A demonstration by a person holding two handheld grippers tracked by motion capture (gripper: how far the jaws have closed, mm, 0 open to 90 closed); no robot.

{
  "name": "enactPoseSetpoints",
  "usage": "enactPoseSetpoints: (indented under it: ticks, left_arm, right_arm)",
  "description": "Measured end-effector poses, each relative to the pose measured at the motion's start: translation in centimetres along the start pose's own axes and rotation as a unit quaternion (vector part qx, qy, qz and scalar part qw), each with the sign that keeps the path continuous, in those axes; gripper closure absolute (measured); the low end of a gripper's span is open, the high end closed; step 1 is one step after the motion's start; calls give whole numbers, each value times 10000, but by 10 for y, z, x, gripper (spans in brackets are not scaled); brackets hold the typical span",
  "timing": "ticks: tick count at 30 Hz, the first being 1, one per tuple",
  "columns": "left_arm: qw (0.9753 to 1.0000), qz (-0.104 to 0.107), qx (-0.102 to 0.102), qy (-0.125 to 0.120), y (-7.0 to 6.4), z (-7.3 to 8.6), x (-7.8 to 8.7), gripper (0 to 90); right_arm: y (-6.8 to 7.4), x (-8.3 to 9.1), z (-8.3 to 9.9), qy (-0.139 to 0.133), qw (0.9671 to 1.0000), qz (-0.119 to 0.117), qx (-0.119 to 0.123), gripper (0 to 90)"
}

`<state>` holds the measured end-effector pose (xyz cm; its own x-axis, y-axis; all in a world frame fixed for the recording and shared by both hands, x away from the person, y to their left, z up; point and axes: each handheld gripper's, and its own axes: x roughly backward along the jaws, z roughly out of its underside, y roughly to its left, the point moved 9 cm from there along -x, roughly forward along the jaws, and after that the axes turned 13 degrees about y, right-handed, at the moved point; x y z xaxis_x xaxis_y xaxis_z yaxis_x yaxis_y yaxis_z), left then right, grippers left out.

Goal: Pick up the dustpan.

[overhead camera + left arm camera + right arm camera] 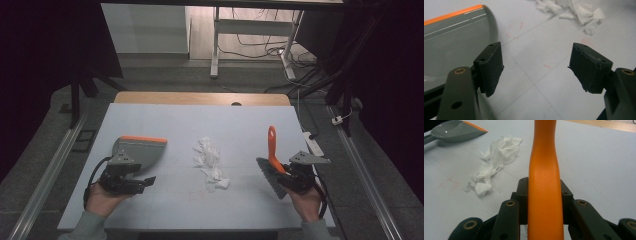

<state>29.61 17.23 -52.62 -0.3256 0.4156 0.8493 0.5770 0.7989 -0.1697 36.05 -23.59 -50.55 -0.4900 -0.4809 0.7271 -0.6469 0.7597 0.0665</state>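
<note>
Orange brush handle (545, 182) clamped upright in right gripper (295, 176) fingers, bristles down, ready to sweep paper scraps (209, 162) left toward dustpan (141, 150); left gripper (131, 181) fingers spread, empty, near dustpan handle.

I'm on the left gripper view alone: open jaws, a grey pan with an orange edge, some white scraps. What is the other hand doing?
Observer: The right gripper is shut on a brush by its orange handle.
Operator: Where are the scraps relative to it?
Observer: The torn paper lies mid-table, between the brush and the dustpan.
Operator: Is my gripper holding the pan?
Observer: No; the left gripper is open beside the dustpan, near its handle end.
</note>
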Motion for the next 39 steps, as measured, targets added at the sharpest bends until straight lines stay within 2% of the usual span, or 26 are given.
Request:
enactPoseSetpoints:
  ticks: [5,7,9,21,26,31,34,37,39]
  left_arm:
    - [9994,-213,268,101,8,2,11,276]
    - [9985,-298,411,205,16,6,10,270]
    - [9970,-477,561,254,24,9,8,267]
    - [9900,-693,1104,545,55,25,-8,235]
    - [9876,-668,1272,627,64,30,-18,234]
    - [9851,-717,1409,670,71,32,-27,232]
    - [9846,-667,1452,704,71,32,-31,232]
    - [9835,-731,1519,660,72,33,-33,231]
    - [9818,-834,1598,590,72,35,-32,234]
  right_arm:
    - [0,1,0,-6,10000,18,-7,706]
    - [1,1,-1,-13,10000,32,2,706]
    - [1,1,-1,-13,10000,38,10,706]
    - [1,0,0,32,9999,88,41,706]
    - [1,-1,1,50,9999,92,50,706]
    - [1,-2,1,58,9999,98,39,706]
    - [1,-1,1,55,9999,110,41,706]
    - [1,-1,1,56,9999,116,32,706]
    - [0,-1,1,65,9999,121,26,706]
